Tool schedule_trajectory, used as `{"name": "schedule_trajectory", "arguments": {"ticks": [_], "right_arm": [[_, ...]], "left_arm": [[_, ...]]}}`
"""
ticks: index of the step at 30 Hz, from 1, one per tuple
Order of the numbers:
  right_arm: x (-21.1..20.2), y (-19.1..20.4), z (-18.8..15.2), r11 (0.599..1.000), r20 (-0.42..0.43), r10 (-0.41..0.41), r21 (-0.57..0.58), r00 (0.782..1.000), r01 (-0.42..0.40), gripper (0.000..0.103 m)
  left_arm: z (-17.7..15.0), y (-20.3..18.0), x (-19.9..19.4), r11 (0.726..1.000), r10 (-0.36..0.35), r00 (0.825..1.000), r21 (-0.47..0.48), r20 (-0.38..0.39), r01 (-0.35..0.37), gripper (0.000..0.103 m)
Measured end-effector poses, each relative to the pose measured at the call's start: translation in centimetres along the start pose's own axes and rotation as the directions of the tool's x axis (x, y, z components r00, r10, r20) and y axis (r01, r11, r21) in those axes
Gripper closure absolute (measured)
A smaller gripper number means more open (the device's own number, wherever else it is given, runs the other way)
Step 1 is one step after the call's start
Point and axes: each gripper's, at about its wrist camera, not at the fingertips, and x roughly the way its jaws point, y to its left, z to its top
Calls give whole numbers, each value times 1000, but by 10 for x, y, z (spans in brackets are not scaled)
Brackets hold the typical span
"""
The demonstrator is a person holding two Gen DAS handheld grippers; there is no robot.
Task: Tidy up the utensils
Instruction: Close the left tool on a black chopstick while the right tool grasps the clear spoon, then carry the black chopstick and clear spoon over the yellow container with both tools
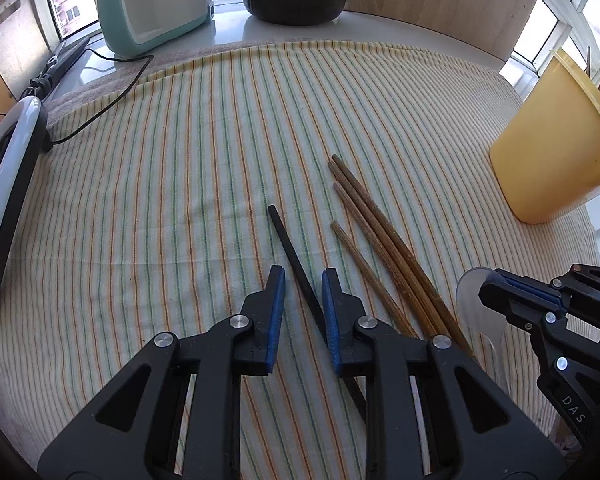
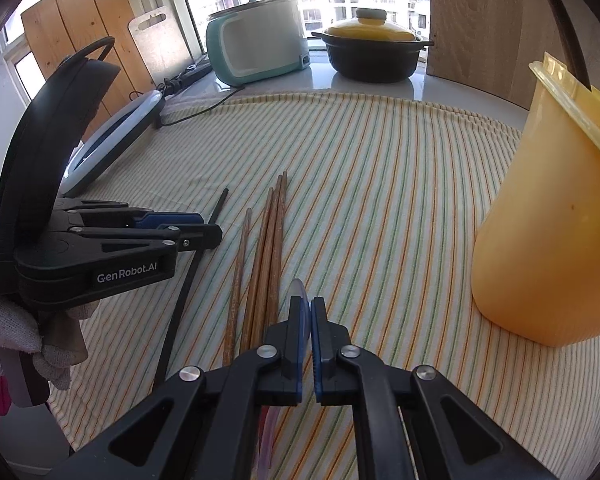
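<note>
left wrist: low, looking down-forward | right wrist: same | shared: brown chopsticks (image 1: 384, 256), striped cloth (image 2: 380, 184)

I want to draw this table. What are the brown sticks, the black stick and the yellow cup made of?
Brown chopsticks: probably wood or bamboo, matte, with a streaky grain.
Black chopstick: smooth and dark all over; could be plastic or painted wood, I can't tell.
Yellow cup: likely plastic, because light glows through its wall and the rim is thin.
</note>
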Motion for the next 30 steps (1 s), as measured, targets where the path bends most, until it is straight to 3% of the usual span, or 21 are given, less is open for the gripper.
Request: {"name": "schedule_trajectory", "arguments": {"ticks": [2,6,12,17,30], "right_arm": [[-1,-1,0,1000,3,-2,1,1000,2,102],[-7,-3,-1,1000,17,10,11,1000,-10,102],[-25,-9,0,999,59,35,34,998,-37,102],[-41,-14,3,997,96,47,54,994,-52,102],[-102,-34,2,995,234,39,85,971,-61,102]], "left_arm": [[-2,2,-1,1000,-14,1000,6,6,14,93],[-5,17,-5,992,-94,996,-80,11,94,100],[-13,29,-26,963,-198,977,-168,78,208,100],[-12,34,-46,949,-226,965,-194,130,248,100],[-3,14,-129,937,-290,904,-100,314,335,101]]}}
